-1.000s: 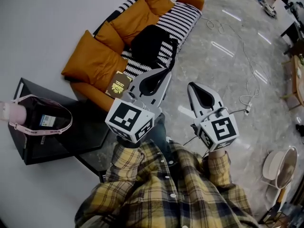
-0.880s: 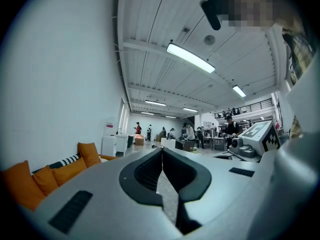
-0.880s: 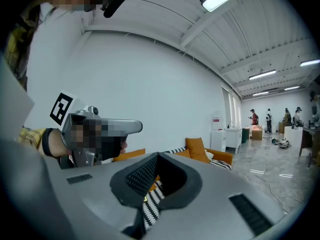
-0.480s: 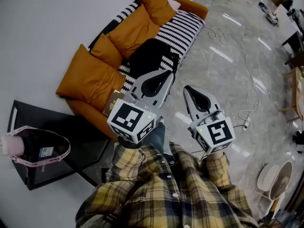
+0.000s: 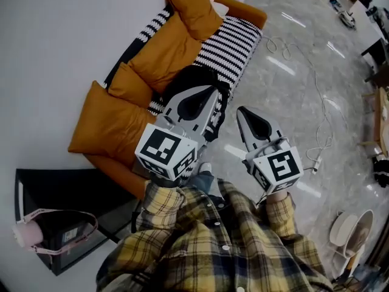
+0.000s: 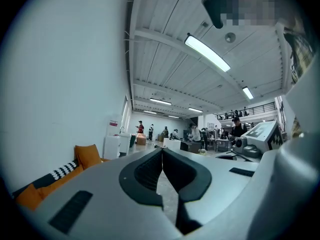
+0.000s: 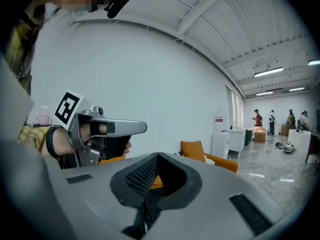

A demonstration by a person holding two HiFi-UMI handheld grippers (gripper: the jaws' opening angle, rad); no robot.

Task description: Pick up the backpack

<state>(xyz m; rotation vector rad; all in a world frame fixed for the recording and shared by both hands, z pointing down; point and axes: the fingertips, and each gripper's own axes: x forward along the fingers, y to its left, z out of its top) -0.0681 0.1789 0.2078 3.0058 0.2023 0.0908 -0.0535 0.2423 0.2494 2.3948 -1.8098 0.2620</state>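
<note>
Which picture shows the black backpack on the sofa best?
The head view: it looks down on the backpack lying on the striped sofa, with the left gripper covering its near edge. The left gripper view shows only a bit of sofa, no backpack. The right gripper view shows a dark patch behind its jaws, perhaps it.

I carry two grey plastic two-jaw grippers, the left gripper (image 5: 213,93) and the right gripper (image 5: 242,112), each bearing one white cube (image 5: 165,154) with black square markers: two cubes. One black-and-white striped sofa (image 5: 234,32) with orange arms; four plump orange cushions (image 5: 164,50); one soft black backpack (image 5: 193,75); one low black table (image 5: 42,187); one dark bag (image 5: 67,236) with a pink strap.
</note>
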